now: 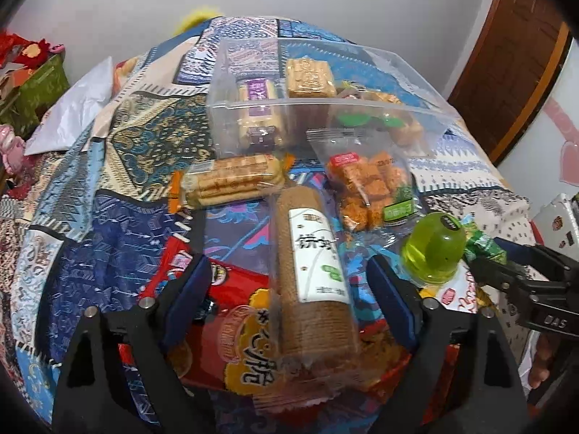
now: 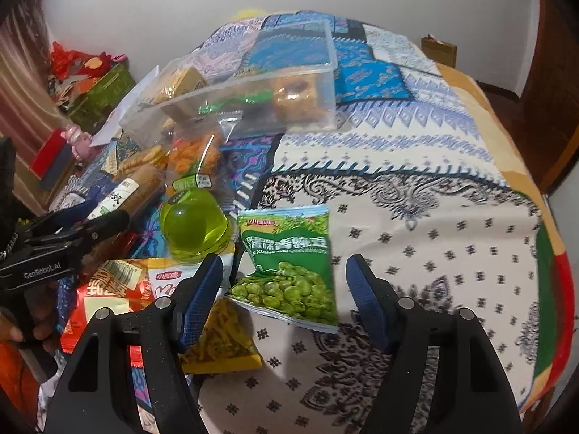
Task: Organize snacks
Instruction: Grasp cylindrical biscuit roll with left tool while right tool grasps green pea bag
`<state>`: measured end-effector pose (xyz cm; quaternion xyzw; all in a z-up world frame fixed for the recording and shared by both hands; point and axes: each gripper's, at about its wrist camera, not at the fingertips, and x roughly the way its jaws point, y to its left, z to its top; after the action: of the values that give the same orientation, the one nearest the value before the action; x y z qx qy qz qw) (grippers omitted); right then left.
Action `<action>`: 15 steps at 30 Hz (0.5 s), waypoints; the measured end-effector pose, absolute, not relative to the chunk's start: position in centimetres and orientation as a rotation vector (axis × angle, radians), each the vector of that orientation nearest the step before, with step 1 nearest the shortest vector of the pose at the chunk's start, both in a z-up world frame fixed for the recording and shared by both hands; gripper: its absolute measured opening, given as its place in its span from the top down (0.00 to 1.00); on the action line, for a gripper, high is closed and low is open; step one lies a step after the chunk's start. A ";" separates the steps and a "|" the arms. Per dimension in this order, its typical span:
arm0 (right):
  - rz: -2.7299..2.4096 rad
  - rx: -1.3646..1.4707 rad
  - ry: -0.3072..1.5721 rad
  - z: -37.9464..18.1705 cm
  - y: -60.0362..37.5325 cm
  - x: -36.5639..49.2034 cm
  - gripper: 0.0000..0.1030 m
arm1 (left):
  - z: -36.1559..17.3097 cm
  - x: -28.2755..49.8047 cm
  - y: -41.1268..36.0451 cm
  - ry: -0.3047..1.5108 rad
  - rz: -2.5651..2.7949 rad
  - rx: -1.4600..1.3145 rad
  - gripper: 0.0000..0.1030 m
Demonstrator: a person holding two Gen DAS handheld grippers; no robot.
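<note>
A clear plastic bin (image 1: pixel 253 123) (image 2: pixel 231 108) holding several snack packs stands on a patchwork cloth. My left gripper (image 1: pixel 289 271) is open, its fingers either side of a long brown biscuit pack (image 1: pixel 315 271) lying on a red chip bag (image 1: pixel 231 332). My right gripper (image 2: pixel 284 276) is open around a green pea snack bag (image 2: pixel 289 267) on the cloth. A green jelly cup (image 1: pixel 434 249) (image 2: pixel 195 228) stands between the two grippers. The right gripper also shows at the right edge of the left wrist view (image 1: pixel 506 271).
A wafer pack (image 1: pixel 231 181) and an orange cube snack bag (image 1: pixel 369 188) lie in front of the bin. A yellow snack bag (image 2: pixel 224 343) and red packets (image 2: pixel 105 293) lie left of my right gripper. Boxes and clutter (image 2: pixel 90 83) stand beyond the left edge.
</note>
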<state>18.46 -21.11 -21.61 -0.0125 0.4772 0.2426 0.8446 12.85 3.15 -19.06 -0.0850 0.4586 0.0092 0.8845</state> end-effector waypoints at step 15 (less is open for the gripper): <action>0.508 -0.009 0.973 -21.4 -21.7 18.3 0.61 | -20.0 14.1 2.6 0.984 -0.010 -0.205 0.63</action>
<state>18.30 -21.71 -21.40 -0.0044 0.4626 0.2413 0.8531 14.13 2.63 -20.02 -0.0984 0.4717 -0.0049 0.8762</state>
